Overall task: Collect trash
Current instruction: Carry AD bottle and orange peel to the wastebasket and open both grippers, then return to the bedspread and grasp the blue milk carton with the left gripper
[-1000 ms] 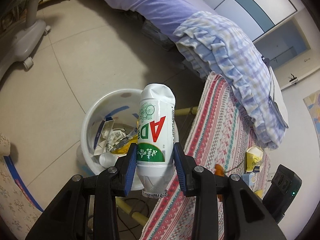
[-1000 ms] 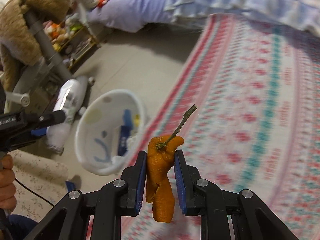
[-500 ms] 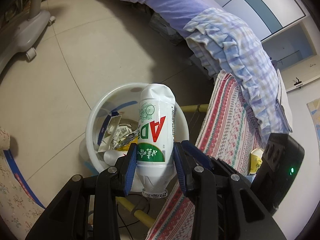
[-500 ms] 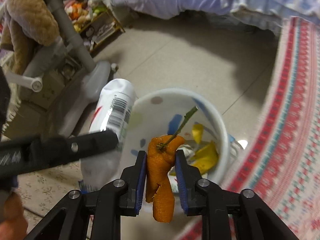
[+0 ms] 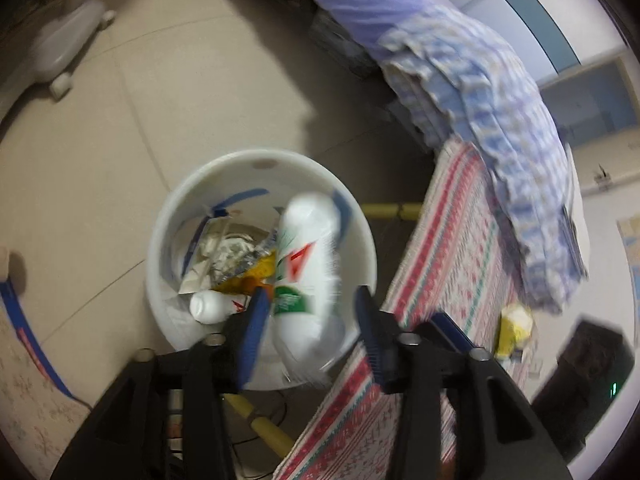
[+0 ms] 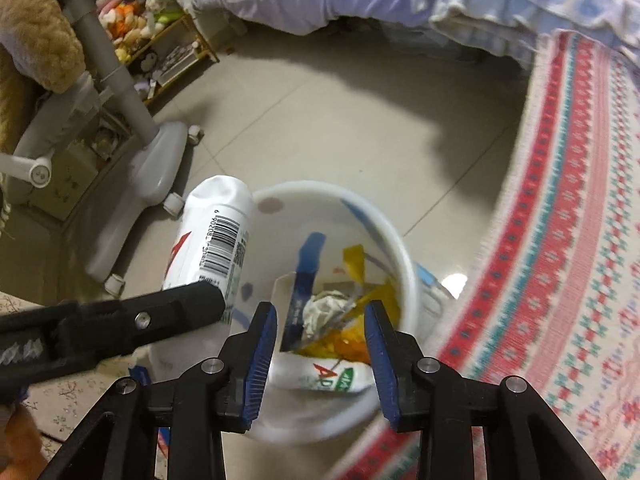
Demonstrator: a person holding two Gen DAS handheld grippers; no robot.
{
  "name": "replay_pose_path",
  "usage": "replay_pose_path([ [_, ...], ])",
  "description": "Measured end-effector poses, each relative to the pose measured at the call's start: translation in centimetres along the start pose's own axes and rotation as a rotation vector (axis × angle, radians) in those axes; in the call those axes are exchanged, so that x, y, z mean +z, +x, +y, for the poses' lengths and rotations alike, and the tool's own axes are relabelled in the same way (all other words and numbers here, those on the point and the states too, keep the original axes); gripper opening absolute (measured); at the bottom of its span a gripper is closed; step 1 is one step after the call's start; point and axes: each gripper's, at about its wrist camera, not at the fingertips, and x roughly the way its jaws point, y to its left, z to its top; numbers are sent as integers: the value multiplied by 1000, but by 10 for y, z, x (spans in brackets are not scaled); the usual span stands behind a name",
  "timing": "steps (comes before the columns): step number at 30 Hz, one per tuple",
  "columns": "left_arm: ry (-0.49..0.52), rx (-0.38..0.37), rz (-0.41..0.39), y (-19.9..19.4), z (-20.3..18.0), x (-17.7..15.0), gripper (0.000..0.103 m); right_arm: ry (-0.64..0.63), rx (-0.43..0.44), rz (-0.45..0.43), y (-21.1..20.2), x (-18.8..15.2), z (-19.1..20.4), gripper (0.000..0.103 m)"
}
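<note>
left gripper: black two-finger gripper with blue pads, pointing steeply down over the bin; jaws are opening, and the bottle between them is clear of the right pad, blurred.
right gripper: matching black gripper with blue pads, also over the bin; jaws are opening with nothing between the pads.
bottle: crushed white plastic bottle with a green and red label, over the bin at its 4 o'clock side in the left wrist view; in the right wrist view its barcode side sticks up past the left gripper's finger at the bin's 9 o'clock rim.
bin: round white plastic bin on the beige tiled floor, its 3 o'clock side just beside the striped red and green rug.
bin contents: crumpled paper, yellow wrappers, a blue-edged carton, a second small white bottle at 7 o'clock, and an orange peel piece near the bottom.
left over: yellow crumpled carton lies on the rug at 3 o'clock from the bin, well apart.
surroundings: purple bedding hangs at 12 o'clock.
</note>
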Motion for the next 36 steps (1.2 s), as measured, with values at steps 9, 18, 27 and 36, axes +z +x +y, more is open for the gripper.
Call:
replay_pose_path([
  [9,-13,-21,-13,-10,-8,-6,61,39,-11,-52,-50,-9,-30,41],
  [18,38,-21,-57,-34,-35,-45,61,47,-41,-84,-110,-27,-53,41],
  [27,195,18,-85,-51,-100,-129,61,127,-119,-177,-211,-66,-119,42],
  [36,415,26,10,-39,-199,-246,66,365,-174,-280,-296,-111,-230,49],
])
